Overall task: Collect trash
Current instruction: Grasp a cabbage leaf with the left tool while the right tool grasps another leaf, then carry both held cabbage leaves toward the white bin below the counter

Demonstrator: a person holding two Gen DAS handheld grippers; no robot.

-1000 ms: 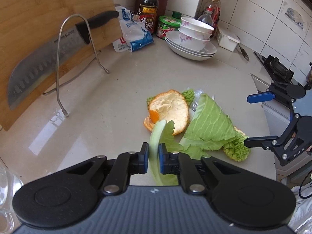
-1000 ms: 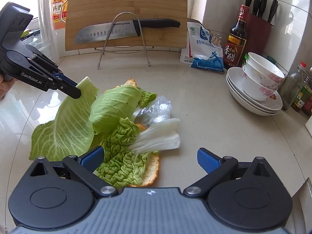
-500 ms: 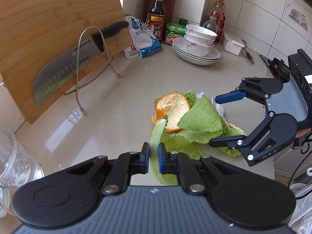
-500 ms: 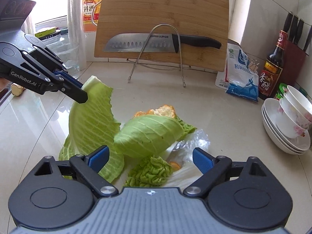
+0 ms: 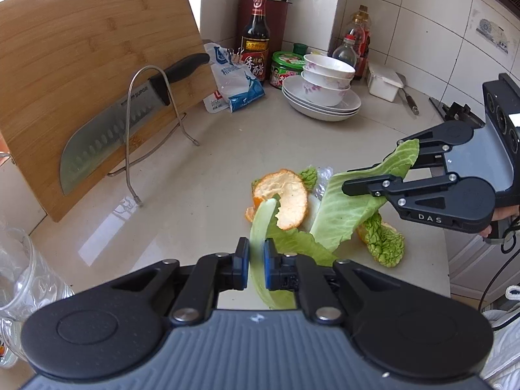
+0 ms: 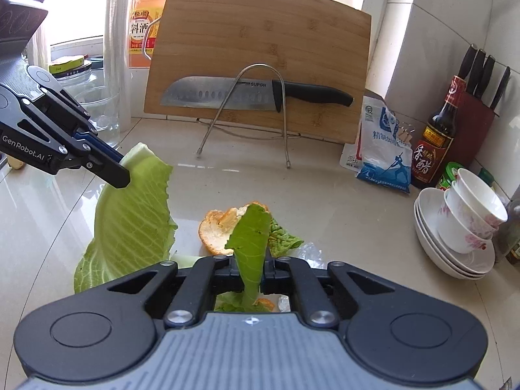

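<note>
Left of the orange peel (image 5: 286,200), the left claw (image 5: 256,268) is pinching a pale leaf (image 6: 130,214). Right of it, the right claw (image 6: 252,269), jaws just closing, is gripping a cabbage leaf (image 5: 351,208). Peel, crinkled greens (image 5: 385,243) and plastic are still lying on the counter (image 5: 201,201); no bin is showing.

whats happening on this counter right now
A person is clearing kitchen scraps with two handheld grippers. The left gripper is shut on a pale cabbage leaf. The right gripper has just been closing and now pinches a greener leaf. Orange peel and more leaves lie on the counter.
</note>
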